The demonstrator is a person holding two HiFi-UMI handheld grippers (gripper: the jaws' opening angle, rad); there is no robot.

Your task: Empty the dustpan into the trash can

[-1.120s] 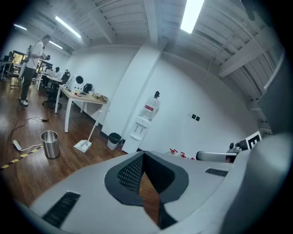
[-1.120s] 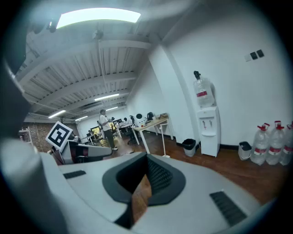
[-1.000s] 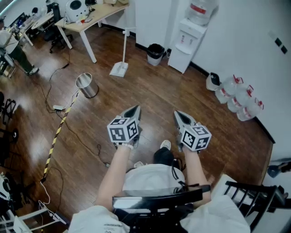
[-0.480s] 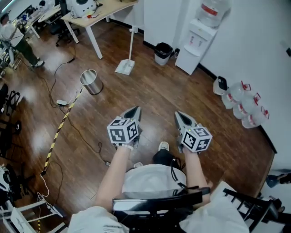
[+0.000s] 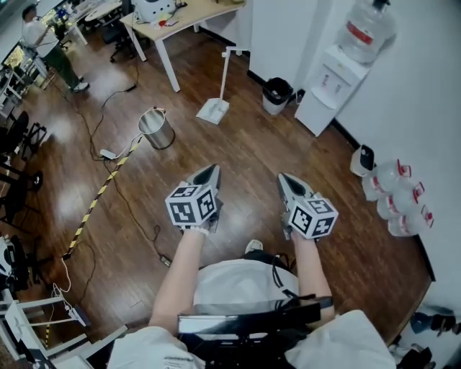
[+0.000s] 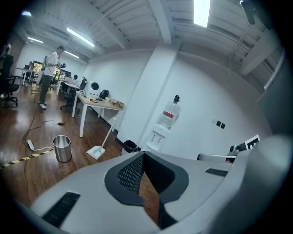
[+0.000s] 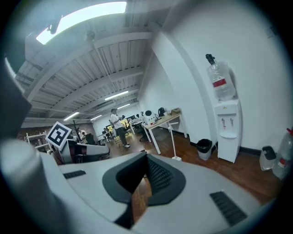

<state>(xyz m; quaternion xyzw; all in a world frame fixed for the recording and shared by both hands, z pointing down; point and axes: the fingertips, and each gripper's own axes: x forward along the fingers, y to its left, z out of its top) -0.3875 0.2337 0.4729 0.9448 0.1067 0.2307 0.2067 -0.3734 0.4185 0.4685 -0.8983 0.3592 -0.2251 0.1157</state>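
Observation:
A white long-handled dustpan point(image 5: 214, 109) stands on the wood floor near the wall, well ahead of both grippers. To its right a small black trash can point(image 5: 276, 95) sits by the wall. My left gripper point(image 5: 209, 174) and right gripper point(image 5: 286, 181) are held side by side at waist height, both shut with nothing in them. In the left gripper view, the dustpan point(image 6: 96, 152) and trash can point(image 6: 130, 146) lie far beyond the left gripper point(image 6: 142, 156). The right gripper view shows the dustpan point(image 7: 176, 158) and trash can point(image 7: 204, 148) past the right gripper point(image 7: 146, 158).
A metal bucket point(image 5: 156, 128) stands left of the dustpan, with cables and yellow-black tape point(image 5: 101, 193) across the floor. A water dispenser point(image 5: 330, 88) and several water bottles point(image 5: 400, 198) line the right wall. A desk point(image 5: 180, 20) and a person point(image 5: 45, 45) are farther back.
The dustpan, trash can and bucket have slid lower and rightward in the head view and look nearer. Both grippers keep the same shut pose in front of the body.

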